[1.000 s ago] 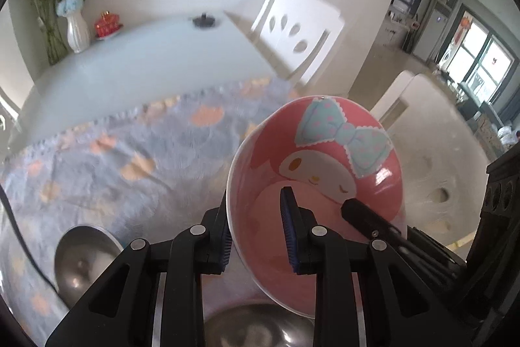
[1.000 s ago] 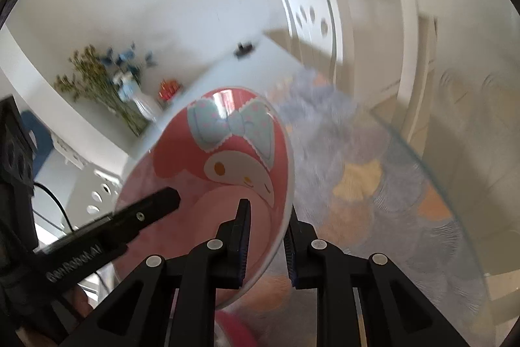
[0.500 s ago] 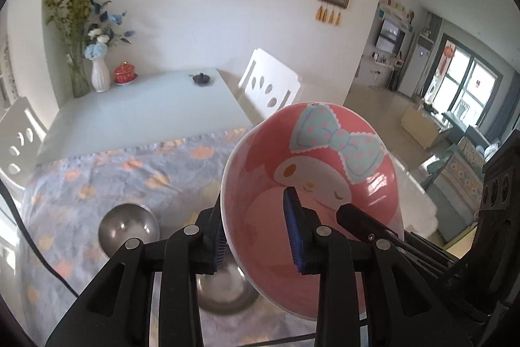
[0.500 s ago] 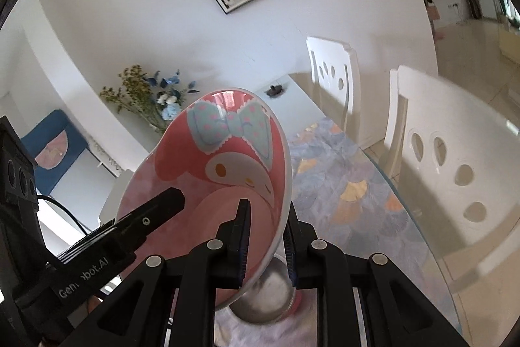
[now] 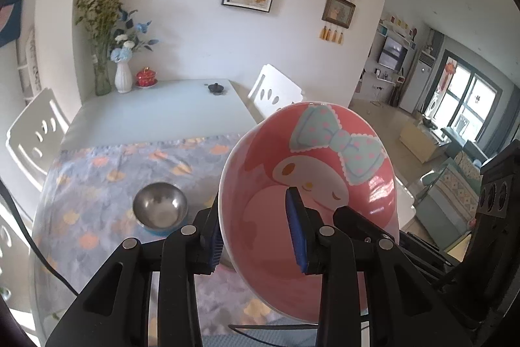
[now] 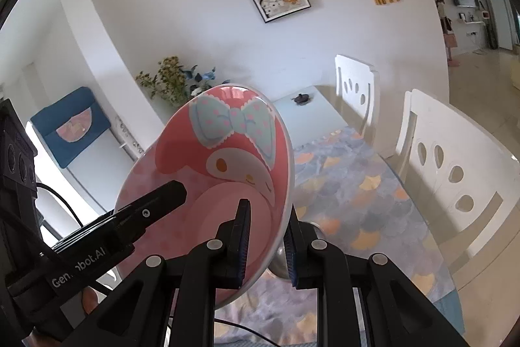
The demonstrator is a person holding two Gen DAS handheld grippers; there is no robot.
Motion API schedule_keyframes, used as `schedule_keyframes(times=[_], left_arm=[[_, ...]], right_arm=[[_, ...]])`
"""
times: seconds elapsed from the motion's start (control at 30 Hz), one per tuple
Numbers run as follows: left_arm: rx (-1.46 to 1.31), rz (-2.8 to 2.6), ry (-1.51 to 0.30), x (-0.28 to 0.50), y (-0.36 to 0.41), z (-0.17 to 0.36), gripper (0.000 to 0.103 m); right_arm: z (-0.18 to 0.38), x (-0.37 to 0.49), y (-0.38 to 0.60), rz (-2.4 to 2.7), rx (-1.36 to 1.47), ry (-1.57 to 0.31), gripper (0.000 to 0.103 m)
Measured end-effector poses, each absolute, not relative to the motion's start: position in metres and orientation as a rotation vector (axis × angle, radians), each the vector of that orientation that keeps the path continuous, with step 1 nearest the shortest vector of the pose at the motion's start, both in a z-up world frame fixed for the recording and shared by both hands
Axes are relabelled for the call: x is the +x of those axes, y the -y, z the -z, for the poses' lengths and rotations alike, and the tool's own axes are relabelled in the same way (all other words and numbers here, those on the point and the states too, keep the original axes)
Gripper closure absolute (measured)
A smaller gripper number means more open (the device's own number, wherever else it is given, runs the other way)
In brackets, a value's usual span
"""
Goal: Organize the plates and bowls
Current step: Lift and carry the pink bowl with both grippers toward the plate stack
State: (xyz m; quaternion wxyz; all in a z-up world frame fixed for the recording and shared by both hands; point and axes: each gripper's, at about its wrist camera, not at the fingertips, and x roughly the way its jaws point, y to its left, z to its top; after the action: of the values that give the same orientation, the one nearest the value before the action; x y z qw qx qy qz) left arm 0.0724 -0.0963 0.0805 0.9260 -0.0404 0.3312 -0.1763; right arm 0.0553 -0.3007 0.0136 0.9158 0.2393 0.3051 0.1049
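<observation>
Pink bowl (image 5: 308,184) is held tilted in the air above the table (image 5: 156,113), not yet set down. Right gripper (image 6: 265,241) pinches its rim. Left gripper (image 5: 256,236) straddles the opposite rim with its jaws opening; the inner pad stands clear of the wall. One steel bowl (image 5: 160,206) sits on the patterned cloth (image 5: 97,178). Judged status: early, stacking remains.

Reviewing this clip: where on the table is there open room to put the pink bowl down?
Two patches: patterned cloth left of and beyond the steel bowl, and pale tabletop between the cloth's far edge and the vases. The near centre is crowded by the steel bowl and the pink bowl.
</observation>
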Motion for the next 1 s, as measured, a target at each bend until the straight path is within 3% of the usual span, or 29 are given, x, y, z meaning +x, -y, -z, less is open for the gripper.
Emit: schedule_keyframes(times=[0.67,1.0], left_arm=[[-0.062,0.354,-0.627,-0.025,0.062,-0.089,0.073],[-0.148,0.189,-0.658,-0.096,0.073,-0.059,0.071]], right_arm=[[-0.046,-0.038,0.257,-0.231,0.423,-0.563,0.085],[-0.020,-0.092,0.264,-0.395,0.382,-0.649,0.084]])
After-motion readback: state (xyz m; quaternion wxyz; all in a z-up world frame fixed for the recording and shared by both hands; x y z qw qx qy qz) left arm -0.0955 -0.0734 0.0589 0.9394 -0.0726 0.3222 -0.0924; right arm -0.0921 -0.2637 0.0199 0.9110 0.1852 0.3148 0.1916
